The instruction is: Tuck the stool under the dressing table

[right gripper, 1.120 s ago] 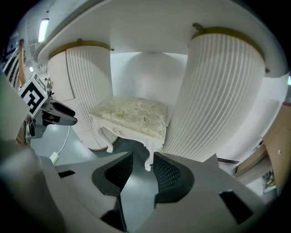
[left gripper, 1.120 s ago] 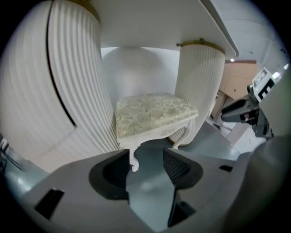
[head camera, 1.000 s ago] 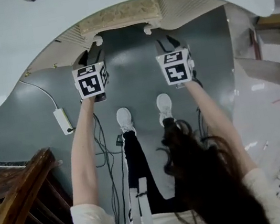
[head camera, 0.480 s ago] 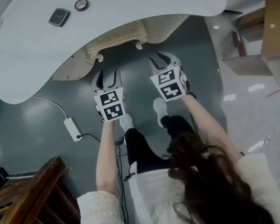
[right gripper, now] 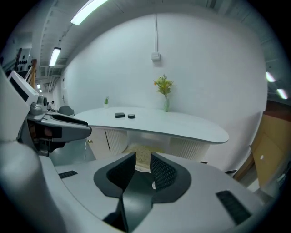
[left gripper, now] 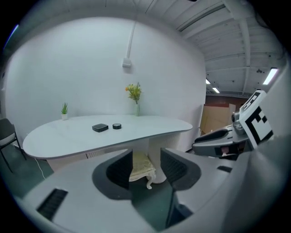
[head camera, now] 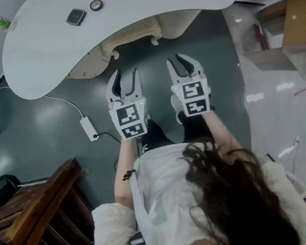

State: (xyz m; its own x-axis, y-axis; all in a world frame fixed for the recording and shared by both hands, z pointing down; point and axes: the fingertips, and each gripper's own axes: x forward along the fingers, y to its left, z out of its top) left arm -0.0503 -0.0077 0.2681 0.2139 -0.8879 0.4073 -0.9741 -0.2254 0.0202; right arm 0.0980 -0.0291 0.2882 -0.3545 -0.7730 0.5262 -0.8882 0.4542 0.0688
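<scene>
Stool (head camera: pixel 129 34) under table (head camera: pixel 122 5), long axis along table's front edge; my left hand-held gripper (head camera: pixel 125 78) looks nearer it than right hand-held gripper (head camera: pixel 183 64). Both empty, part-open jaws just been closing.

The stool (head camera: pixel 129 34) stands upright, tucked into the curved recess under the dressing table (head camera: pixel 139 2), its cream textured seat partly beneath the overhang and 2 white curled legs showing at the near edge. The table has a white kidney-shaped top on a pale ribbed base
</scene>
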